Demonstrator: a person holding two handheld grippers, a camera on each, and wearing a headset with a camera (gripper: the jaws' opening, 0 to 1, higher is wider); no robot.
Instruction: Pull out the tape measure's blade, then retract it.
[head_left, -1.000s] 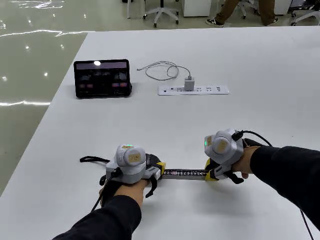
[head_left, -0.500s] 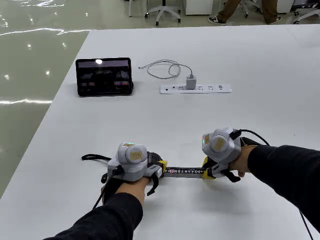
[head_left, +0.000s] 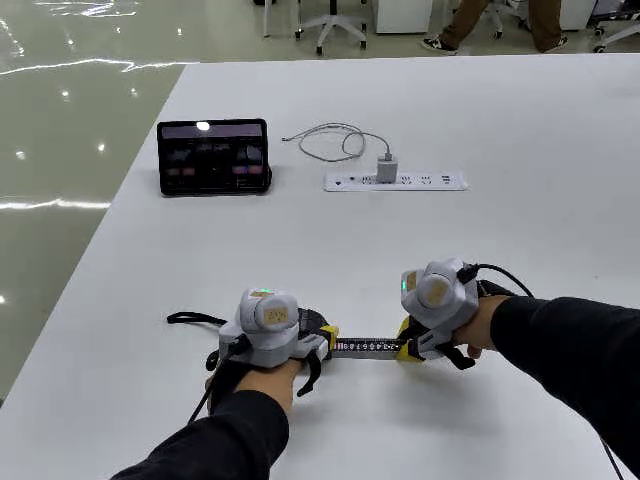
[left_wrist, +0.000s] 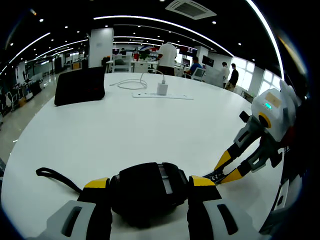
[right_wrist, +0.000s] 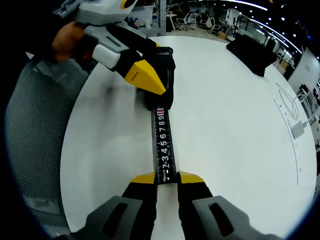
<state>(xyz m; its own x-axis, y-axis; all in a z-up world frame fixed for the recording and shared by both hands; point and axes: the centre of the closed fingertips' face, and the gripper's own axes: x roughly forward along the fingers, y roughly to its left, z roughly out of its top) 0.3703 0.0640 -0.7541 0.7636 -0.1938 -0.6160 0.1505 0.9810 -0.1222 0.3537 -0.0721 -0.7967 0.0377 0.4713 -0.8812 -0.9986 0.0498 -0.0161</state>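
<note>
Black tape-measure case (left_wrist: 147, 187) sits on white table (head_left: 520, 130) near the front edge, clamped between the left gripper (left_wrist: 150, 182) jaws, likely to anchor it. Right gripper (right_wrist: 167, 178) pinches the tip of the black numbered blade (right_wrist: 163, 140); a short length is out, lying flat. Dark tablet (head_left: 213, 156) and white power strip (head_left: 395, 181) are well apart, so the pull line looks unobstructed

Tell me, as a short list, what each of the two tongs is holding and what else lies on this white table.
left tongs: shut on the black tape measure case
right tongs: shut on the tip of the blade
blade state: partly out, stretched straight between the two tongs, low over the table
far side: dark tablet; white power strip with a charger and cable
</note>
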